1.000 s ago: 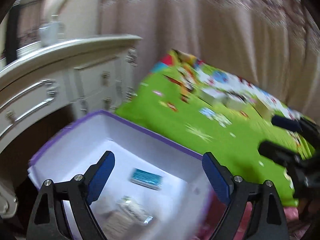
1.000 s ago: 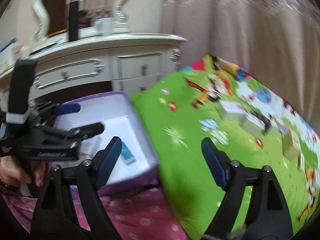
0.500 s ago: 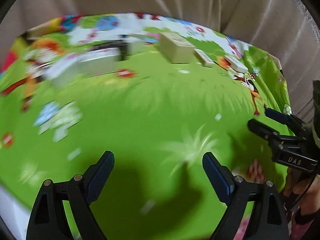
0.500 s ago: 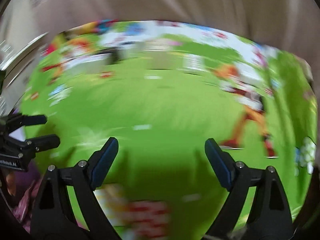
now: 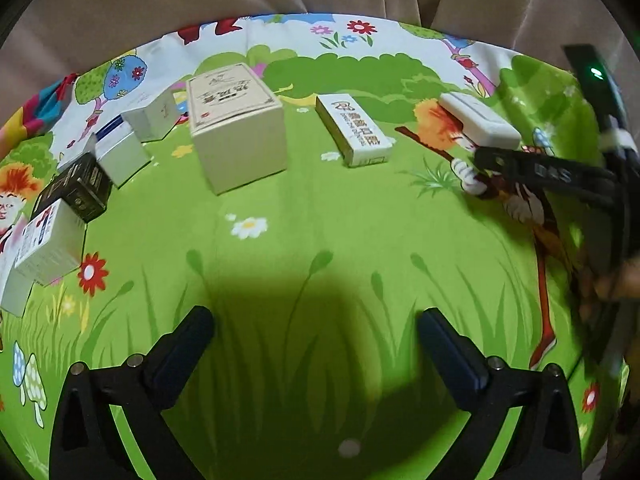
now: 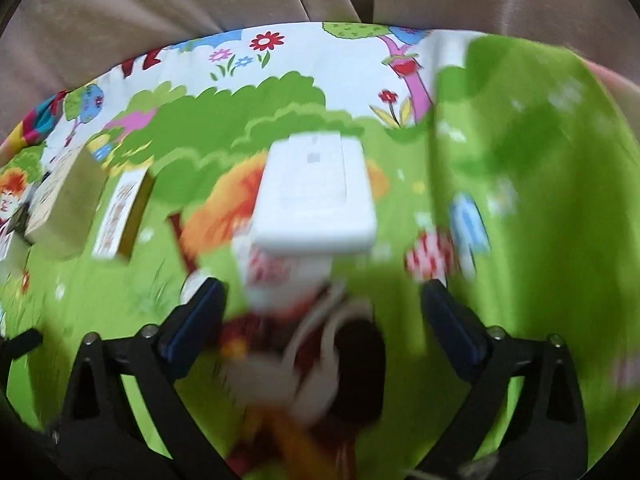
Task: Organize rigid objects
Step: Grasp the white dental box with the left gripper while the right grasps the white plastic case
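White flat box: (image 6: 318,192) the one I am going for; it lies flat on the green cartoon mat (image 5: 320,248), straight ahead of my right gripper (image 6: 320,316) and not yet between its fingers.
Right gripper: jaws spread wide, nothing held; in the left wrist view it (image 5: 500,164) sits just in front of the same white box (image 5: 478,122), whether touching it I cannot tell.
Left gripper: (image 5: 316,344) spread open and empty, hovering over bare mat, well apart from every box.
Step in hand: I judge this to be the approach for a pick of the white box.
How I would do it well: line up on the box's long axis, bring one finger down each long side, close on the narrow width. The right view is blurred, so I would slow down before closing.
Risk: the box is low and smooth, and fingers set too high may slip off its rounded top edge.
Look of the box: plain white, thin, rounded corners, a faint seam and a small grey mark on top.
Other boxes: beige carton (image 5: 236,128) near the middle, long white printed box (image 5: 354,130) beside it, small white cube (image 5: 154,118), silver-white box (image 5: 120,156), black box (image 5: 78,190) and a printed white box (image 5: 48,246) along the left.
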{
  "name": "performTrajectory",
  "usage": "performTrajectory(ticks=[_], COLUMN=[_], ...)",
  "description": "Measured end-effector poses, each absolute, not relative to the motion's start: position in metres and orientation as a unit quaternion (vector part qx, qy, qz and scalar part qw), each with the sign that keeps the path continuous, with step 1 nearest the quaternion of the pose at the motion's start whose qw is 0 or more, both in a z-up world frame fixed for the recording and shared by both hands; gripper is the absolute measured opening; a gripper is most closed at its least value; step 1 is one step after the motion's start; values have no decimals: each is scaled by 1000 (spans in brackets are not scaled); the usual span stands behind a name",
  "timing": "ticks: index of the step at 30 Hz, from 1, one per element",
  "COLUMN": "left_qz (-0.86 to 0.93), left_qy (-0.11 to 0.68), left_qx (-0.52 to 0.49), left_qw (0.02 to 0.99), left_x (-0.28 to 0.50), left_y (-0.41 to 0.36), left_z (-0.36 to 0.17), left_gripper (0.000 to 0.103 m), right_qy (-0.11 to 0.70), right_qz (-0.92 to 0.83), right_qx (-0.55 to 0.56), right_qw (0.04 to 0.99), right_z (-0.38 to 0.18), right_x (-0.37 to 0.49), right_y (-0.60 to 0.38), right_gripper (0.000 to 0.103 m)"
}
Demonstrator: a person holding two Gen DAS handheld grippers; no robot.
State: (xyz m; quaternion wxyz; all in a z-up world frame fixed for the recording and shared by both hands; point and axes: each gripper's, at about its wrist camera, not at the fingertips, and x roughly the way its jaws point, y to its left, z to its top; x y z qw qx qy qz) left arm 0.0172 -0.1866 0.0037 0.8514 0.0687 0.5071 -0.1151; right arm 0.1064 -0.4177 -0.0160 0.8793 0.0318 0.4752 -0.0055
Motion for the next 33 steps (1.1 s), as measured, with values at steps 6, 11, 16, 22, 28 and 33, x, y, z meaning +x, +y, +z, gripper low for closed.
performTrajectory(ticks=[6, 11, 16, 22, 28, 33], left_qz=[-110, -106, -104, -102, -100, -107], left_qy=[507, 512, 513, 513, 509, 496], left_qx=[66, 65, 64, 63, 61, 64], left_qw=[852, 850, 850, 850, 853, 859], left_x=[23, 27, 34, 37, 47, 87], left_y=[-191, -193, -199, -201, -214, -242], left_z=[4, 4, 1, 1, 0, -1], left_gripper=[103, 103, 103, 103, 103, 103], right_qy=[471, 460, 449, 449, 449, 449], right_qz=[4, 14, 19, 19, 17, 18], right_qx=[10, 1, -5, -2, -3, -1], right_qw=[882, 888, 893, 893, 893, 893], right_z=[-21, -16, -12, -10, -11, -12], right_x=[133, 128, 116, 103, 106, 106], right_y=[-420, -415, -406, -408, -408, -408], right_gripper=[103, 75, 67, 67, 67, 67])
